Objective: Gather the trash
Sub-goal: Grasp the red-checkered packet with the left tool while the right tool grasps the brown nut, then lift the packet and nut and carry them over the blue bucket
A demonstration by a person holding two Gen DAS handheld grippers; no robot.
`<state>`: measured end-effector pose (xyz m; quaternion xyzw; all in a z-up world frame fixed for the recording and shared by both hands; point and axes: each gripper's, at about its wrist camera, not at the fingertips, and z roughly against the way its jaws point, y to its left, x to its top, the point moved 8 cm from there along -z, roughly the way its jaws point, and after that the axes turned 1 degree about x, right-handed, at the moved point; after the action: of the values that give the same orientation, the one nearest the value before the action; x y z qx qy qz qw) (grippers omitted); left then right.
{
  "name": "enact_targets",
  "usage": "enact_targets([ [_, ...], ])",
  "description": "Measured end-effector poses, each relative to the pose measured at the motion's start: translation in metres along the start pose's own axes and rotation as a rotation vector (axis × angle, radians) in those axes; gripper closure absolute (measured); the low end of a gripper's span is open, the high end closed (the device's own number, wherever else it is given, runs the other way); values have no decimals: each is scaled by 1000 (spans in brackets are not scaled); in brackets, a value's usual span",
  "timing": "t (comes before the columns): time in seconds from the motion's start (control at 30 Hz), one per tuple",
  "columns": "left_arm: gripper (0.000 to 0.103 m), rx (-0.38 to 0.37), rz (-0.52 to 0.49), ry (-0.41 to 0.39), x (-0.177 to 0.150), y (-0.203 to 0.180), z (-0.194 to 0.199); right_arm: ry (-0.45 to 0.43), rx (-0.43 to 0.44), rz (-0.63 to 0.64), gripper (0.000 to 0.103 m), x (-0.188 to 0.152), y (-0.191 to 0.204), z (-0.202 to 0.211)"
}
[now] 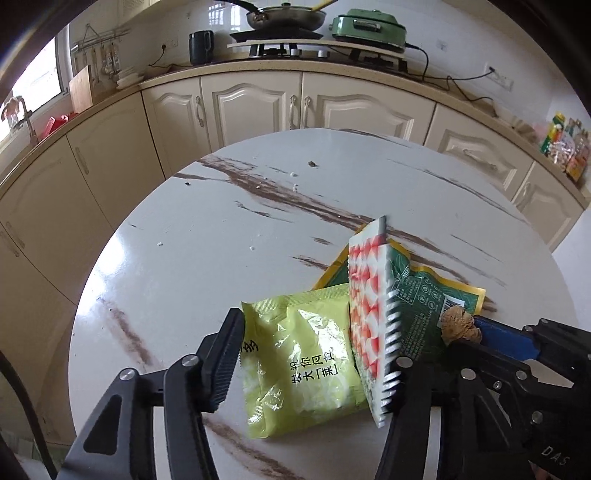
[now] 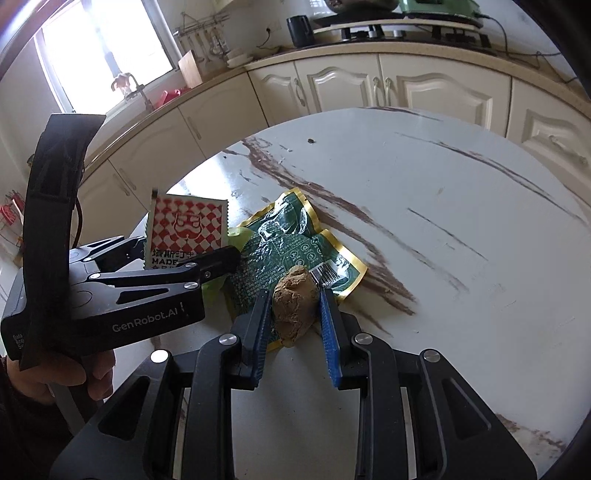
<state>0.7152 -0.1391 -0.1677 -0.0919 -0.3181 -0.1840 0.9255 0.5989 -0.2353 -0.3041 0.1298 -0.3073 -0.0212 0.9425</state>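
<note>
Between the fingers of my left gripper (image 1: 314, 332) lies a light green snack packet (image 1: 299, 362). A red-and-white checked packet (image 1: 369, 302) stands on edge against the right-hand finger. The pads touch this pair from both sides. In the right wrist view the left gripper (image 2: 184, 247) frames the checked packet (image 2: 186, 225). My right gripper (image 2: 294, 295) is shut with its blue pads on a brown crumbly lump (image 2: 293, 302), just above a dark green packet with a yellow rim (image 2: 280, 236). That packet (image 1: 417, 291) lies flat on the round marble-look table (image 1: 258, 221), partly under the others.
Small crumbs (image 1: 312, 164) dot the far side of the table. Cream cabinets (image 1: 255, 103) curve round behind it, and their counter carries a pan (image 1: 284, 16), a green grill (image 1: 365, 26) and a black jug (image 1: 201, 46). A person's hand (image 2: 92, 376) holds the left gripper.
</note>
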Motion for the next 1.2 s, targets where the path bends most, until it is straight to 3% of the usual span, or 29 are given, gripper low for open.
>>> enact_targets([
  [0.03,54,-1,-5,-2,0,-1,-1,0,-2,1,78,0,0,0],
  [0.1,74,-20,5,-14,-16,-3,11,1,-4,1,78,-1,1,0],
  [0.2,75,-78,20,-21,-23,-4,19,-6,-8,-1,78,-2,3,3],
  [0.4,76,-157,24,-57,-37,12,59,-5,-15,-5,78,-6,5,10],
  [0.63,73,-251,-29,-34,-71,6,95,16,-10,5,78,-27,21,22],
  [0.73,71,-261,-63,-25,-91,1,105,19,-12,-3,78,-41,27,29],
  [0.8,63,-260,-90,-15,-103,-1,112,21,-11,-12,78,-53,30,34],
  [0.9,63,-263,-79,-10,-116,-1,125,19,-9,-17,78,-64,36,42],
  [1.03,78,-258,-104,-15,-127,-8,145,4,-14,-12,78,-71,44,53],
  [1.1,91,-268,-107,-25,-130,-10,157,2,-23,-7,78,-73,48,58],
  [1.2,91,-301,-99,-42,-134,-8,175,-15,-31,-9,78,-75,52,67],
])
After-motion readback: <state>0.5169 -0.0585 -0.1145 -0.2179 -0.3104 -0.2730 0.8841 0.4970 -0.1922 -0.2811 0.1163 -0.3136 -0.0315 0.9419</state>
